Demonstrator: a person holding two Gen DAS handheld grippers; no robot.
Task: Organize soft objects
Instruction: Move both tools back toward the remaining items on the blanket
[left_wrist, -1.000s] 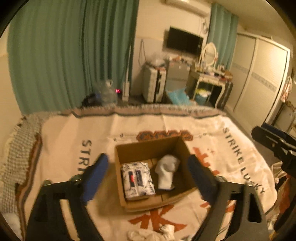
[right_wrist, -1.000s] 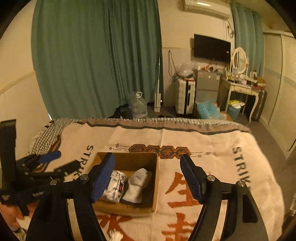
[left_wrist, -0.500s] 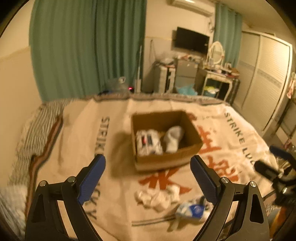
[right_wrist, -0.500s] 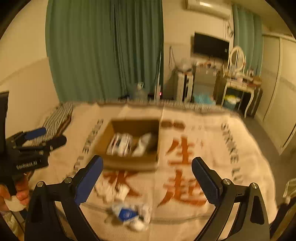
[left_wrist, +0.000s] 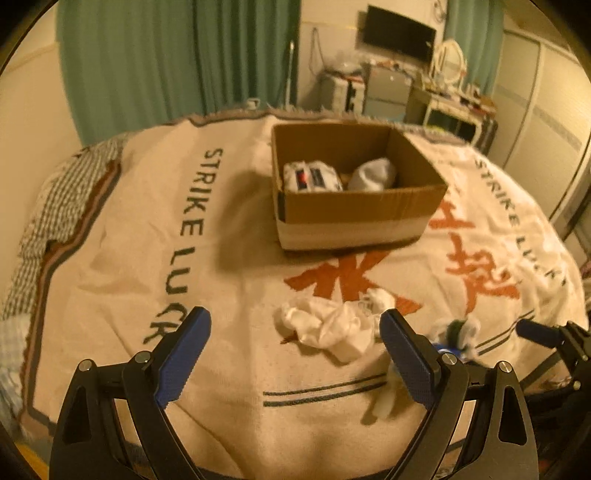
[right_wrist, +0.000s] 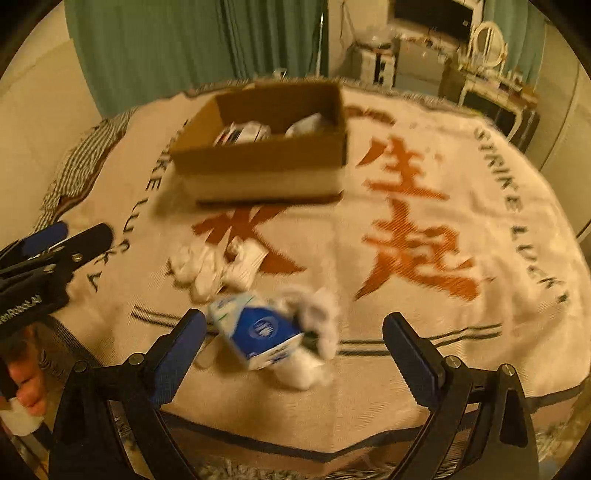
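A: So, how wide are the claws standing?

B: Both are spread wide and hold nothing. The left claw (left_wrist: 295, 354) hangs low over the near part of the bed blanket (left_wrist: 229, 280), and between its blue pads (left_wrist: 183, 354) I see the crumpled white cloth (left_wrist: 325, 326). The cloth is not touched by either finger.

A: And the right claw?

B: The right claw (right_wrist: 293, 356) is also fully apart. Just beyond its left finger lies the blue tissue pack (right_wrist: 258, 332) with a white fluffy piece (right_wrist: 317, 314) against it. The picture is blurred, so I cannot tell whether the finger touches the pack.

A: How are the hands posed?

B: Both claws point forward over the bed at a low angle. In the right view the left claw comes in from the left edge, and the person's hand (right_wrist: 24, 373) is under it.

A: Where are the other soft things?

B: The cardboard box (left_wrist: 354, 218) sits on the blanket in the middle, beyond the cloth. Inside it, a printed tissue pack (left_wrist: 312, 177) lies on the left and a white rolled cloth (left_wrist: 373, 173) on the right.

A: Is there room to move?

B: Bare blanket lies left of the box and between the box and the cloth. The bed edge is close under both claws.
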